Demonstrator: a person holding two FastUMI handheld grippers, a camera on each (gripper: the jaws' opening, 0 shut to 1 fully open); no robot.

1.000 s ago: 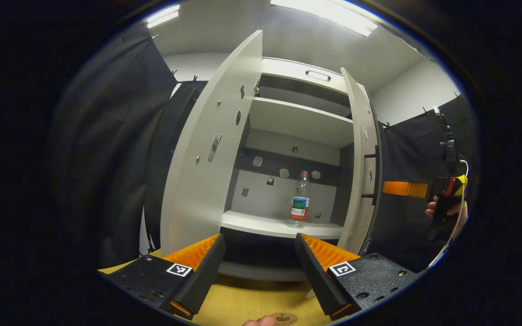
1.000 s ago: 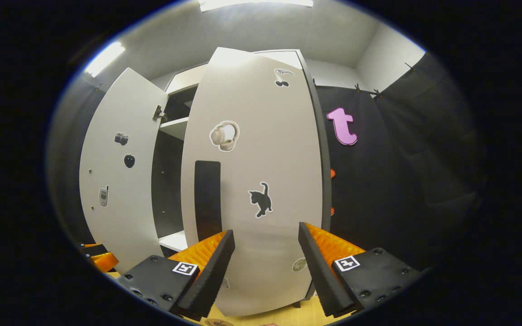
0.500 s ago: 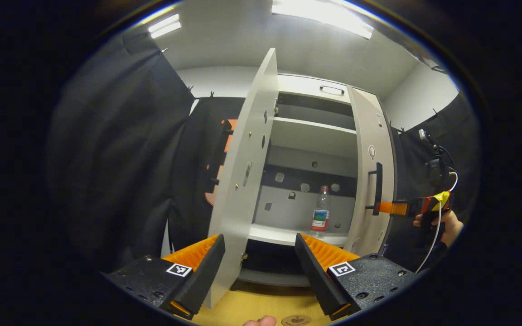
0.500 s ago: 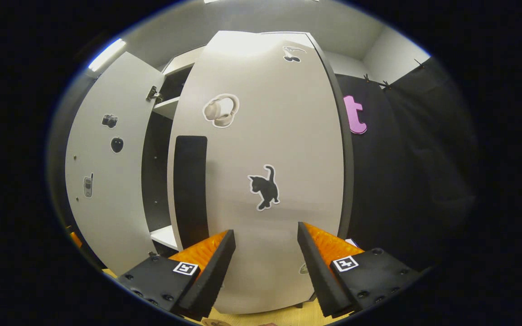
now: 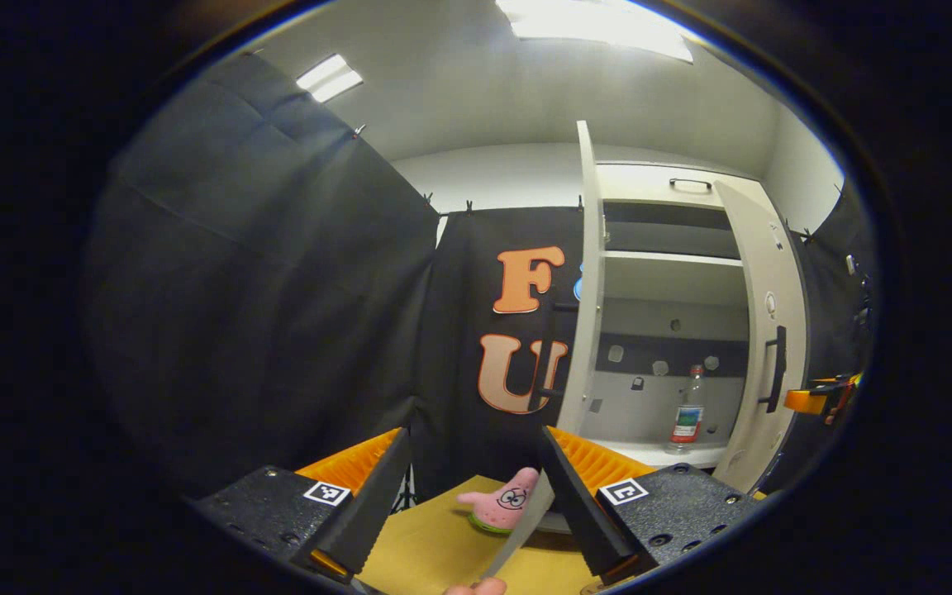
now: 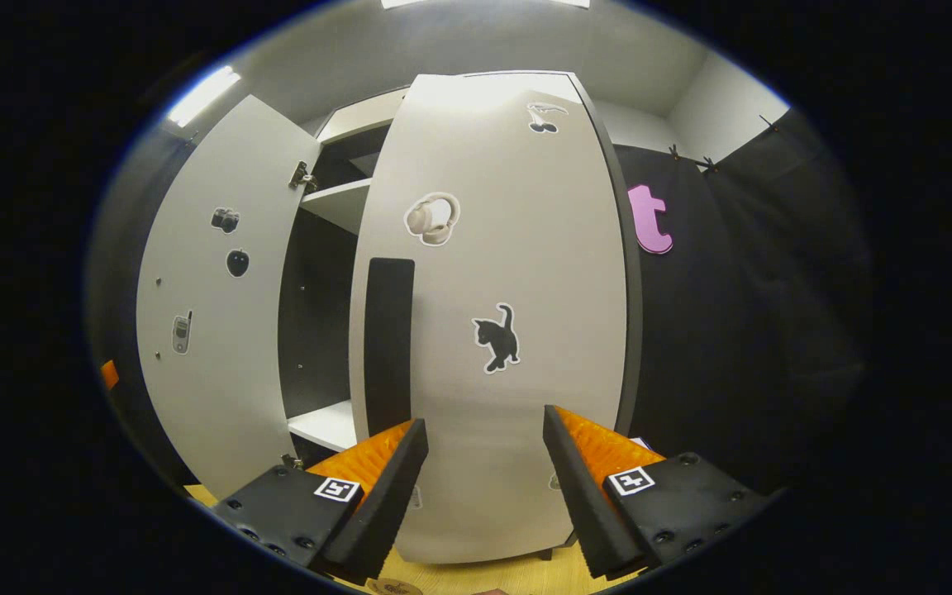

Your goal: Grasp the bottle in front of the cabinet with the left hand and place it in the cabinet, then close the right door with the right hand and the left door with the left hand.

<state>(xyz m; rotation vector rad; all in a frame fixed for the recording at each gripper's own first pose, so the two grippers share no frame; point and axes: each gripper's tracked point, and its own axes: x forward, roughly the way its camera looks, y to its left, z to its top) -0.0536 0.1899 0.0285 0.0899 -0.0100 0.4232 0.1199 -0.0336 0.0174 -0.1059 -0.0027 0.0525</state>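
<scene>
Swung aside, left gripper (image 5: pixel 472 496) faces pink toy (image 5: pixel 499 506) beside left door (image 5: pixel 583 330).

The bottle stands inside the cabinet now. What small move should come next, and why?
Probably push the right door further shut with the right hand-held gripper. The bottle already stands on the shelf, and both doors are ajar. The right hand-held gripper is open, close before that door's outer face beside its black handle. The left door comes afterwards.

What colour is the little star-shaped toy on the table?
Pink, with a green bottom edge; the toy shows best in the left gripper view.
</scene>
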